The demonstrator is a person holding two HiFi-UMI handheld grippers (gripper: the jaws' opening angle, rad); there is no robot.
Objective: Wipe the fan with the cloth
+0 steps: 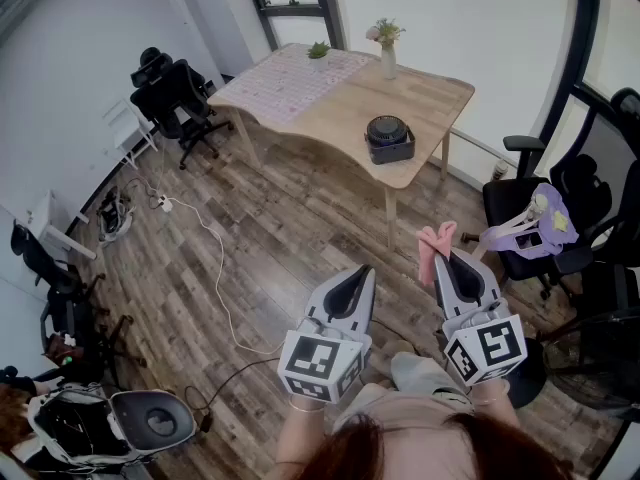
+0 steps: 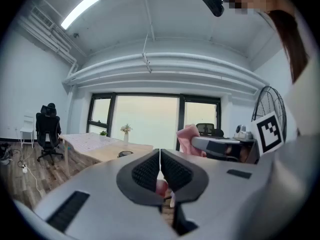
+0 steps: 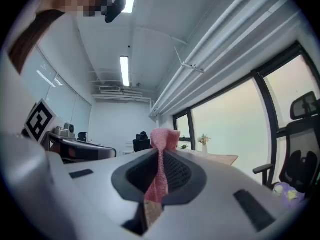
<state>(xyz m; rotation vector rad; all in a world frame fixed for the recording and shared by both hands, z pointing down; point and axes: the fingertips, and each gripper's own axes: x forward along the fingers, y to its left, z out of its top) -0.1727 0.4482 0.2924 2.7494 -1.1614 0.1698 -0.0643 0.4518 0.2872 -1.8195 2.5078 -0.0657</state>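
1. Wooden table [image 1: 430, 93] across the plank floor carries the fan [image 1: 388, 138] (a low, round, black unit) near its front edge, well apart from both grippers.
2. Nearer the camera, the pink cloth [image 1: 437, 240] is clamped between the jaws of the right gripper [image 1: 450, 260], its upper end sticking out past the tips.
3. Beside it the left gripper [image 1: 360, 273] has its jaws pressed together with nothing between them.
4. On the table's far side stand a vase of flowers [image 1: 386, 48] and a small plant [image 1: 318, 50]; black office chairs [image 1: 175, 93] sit off to the left.

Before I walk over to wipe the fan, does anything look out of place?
A white cable trails loose across the floor near the table: a possible trip hazard. The fan stands upright on the table; nothing looks spilled.
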